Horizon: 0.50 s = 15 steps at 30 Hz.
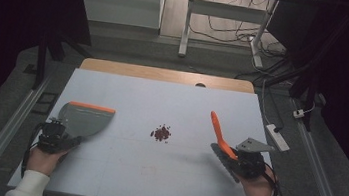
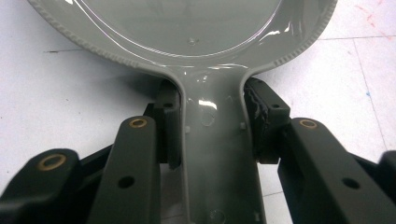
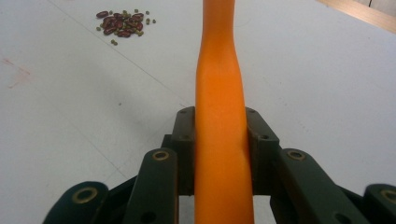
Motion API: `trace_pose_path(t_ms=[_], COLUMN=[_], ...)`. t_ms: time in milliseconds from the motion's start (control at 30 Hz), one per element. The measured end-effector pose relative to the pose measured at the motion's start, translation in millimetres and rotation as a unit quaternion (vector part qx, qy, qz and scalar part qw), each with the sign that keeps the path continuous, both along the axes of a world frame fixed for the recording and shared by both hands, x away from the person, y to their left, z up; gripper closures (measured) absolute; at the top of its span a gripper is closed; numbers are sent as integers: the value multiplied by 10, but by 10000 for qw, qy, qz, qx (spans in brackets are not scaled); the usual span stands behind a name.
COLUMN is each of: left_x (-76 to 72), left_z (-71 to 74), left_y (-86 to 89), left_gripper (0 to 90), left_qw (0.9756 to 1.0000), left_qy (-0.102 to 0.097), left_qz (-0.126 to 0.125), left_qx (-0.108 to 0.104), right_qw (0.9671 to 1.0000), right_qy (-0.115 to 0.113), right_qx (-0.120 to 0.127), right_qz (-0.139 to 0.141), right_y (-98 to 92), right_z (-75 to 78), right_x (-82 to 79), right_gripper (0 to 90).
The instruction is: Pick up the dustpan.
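A white counter [image 1: 118,171] seen from above, with a person's 2 hands entering from its near edge. The left tool [image 1: 57,136] is closed on the handle of a grey plastic dustpan with an orange front lip [image 1: 84,117], which sits near the left edge. In the left gripper view the jaws press both sides of the narrow handle [image 2: 215,154], just behind the glossy pan.

The right tool [image 1: 245,162] is clamped on the orange plastic handle of a hand brush [image 1: 220,131], near the right edge; the handle [image 3: 222,140] runs straight up between the jaws.

Both items look light, stiff and smooth (likely a little slippery), so the handle necks seem the best places to hold.

A small heap of dark red beans and a few green ones [image 1: 161,133] lies loose at the middle of the counter, well apart from both tools. The dustpan holds nothing, judging from the part visible.
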<state>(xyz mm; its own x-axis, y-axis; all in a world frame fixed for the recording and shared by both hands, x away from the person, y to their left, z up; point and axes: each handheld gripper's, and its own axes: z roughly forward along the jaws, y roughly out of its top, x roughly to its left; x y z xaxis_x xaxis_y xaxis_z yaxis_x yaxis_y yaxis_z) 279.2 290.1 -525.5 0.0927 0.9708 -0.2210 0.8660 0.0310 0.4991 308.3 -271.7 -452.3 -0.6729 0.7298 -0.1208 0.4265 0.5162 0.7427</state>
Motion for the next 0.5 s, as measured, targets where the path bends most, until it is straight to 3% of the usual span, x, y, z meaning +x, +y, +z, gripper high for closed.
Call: trace_pose_path(t_ms=[500], left_x=[-13], left_z=[5], left_y=[63], left_gripper=[623], left_qw=[9998], left_qy=[-144], left_qz=[-75], left_qx=[-139], right_qw=[10000], right_qy=[15], right_qx=[10], right_qz=[-9], right_y=[4], right_z=[-1], right_x=[-2], right_gripper=[696])
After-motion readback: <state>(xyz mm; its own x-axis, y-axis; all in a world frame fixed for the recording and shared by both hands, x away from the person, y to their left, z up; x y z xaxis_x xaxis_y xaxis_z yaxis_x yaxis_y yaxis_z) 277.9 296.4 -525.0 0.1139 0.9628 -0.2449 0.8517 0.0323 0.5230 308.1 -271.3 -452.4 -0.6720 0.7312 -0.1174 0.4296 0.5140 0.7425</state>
